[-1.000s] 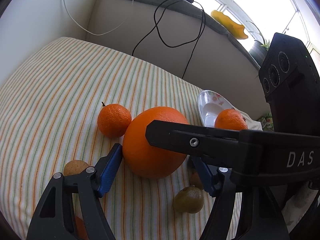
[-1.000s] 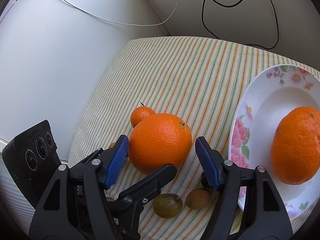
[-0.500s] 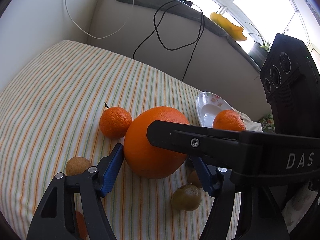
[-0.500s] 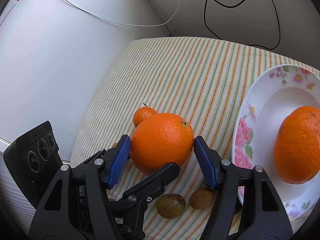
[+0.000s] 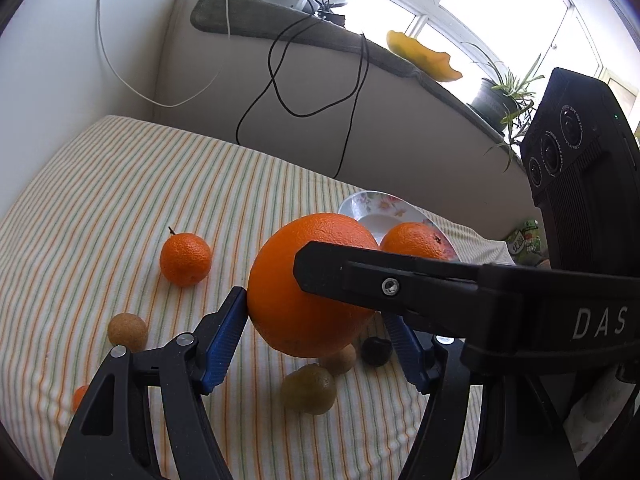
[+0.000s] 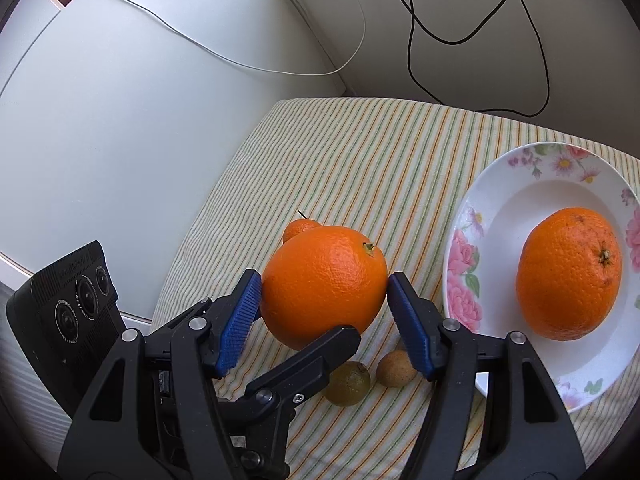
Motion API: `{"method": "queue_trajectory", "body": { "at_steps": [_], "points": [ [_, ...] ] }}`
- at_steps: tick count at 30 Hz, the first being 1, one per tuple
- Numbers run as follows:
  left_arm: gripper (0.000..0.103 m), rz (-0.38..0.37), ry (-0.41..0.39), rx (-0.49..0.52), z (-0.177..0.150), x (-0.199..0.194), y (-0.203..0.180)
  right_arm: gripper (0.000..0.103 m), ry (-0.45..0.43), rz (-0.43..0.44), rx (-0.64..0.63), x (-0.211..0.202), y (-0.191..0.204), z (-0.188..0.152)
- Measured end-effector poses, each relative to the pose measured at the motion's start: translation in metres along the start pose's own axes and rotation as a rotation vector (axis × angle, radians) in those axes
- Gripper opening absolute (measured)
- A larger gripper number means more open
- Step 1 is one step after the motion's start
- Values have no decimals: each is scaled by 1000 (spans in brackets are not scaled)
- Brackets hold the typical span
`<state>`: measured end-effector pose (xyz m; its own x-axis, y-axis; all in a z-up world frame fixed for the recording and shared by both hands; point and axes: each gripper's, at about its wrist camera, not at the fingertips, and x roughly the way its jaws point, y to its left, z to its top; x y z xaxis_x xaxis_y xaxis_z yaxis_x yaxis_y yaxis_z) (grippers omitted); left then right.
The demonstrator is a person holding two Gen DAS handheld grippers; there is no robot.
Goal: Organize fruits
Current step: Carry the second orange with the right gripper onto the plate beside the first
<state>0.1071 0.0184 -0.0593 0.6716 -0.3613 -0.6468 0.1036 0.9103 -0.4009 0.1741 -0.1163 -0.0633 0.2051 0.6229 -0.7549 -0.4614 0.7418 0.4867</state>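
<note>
Far left of the striped cloth (image 5: 120,200): 1 tan round fruit (image 5: 127,331) and, behind it, 1 small mandarin (image 5: 185,259) with a stem, both resting free. Centre: the large orange (image 6: 324,286) sits between both grippers. The right gripper (image 6: 324,308) has its 2 blue pads pressed on the orange's left and right flanks at about its widest girth, stem end tilted up and to the right. In the left wrist view the left gripper (image 5: 316,340) straddles the same orange; its left pad touches the peel, its right pad appears to stand off behind the fruit, so it looks spread rather than clamping. The orange appears lifted clear of the cloth, since small fruits show beneath it. Below it lie 1 olive-green fruit (image 6: 347,384) and 1 brown fruit (image 6: 396,369), close together; 1 dark one (image 5: 376,351) shows only in the left view. Right: floral plate (image 6: 516,208) holding 1 orange (image 6: 568,272). Judgement: the fruit is heavy for its size, firm, with a pebbled waxy peel that can roll between flat pads; hold at the equator, moderate squeeze.
</note>
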Motion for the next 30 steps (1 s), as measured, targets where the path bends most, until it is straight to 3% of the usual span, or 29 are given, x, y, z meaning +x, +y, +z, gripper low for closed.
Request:
{"method": "queue_trajectory", "body": {
  "at_steps": [21,30],
  "points": [
    [68,-108,32,132,4,40,-109,68,-132,-66,79,-106,-70,-34],
    [68,-132,58,163,3,67,-144,68,-163,-99,125,-132,-108,-41]
  ]
}}
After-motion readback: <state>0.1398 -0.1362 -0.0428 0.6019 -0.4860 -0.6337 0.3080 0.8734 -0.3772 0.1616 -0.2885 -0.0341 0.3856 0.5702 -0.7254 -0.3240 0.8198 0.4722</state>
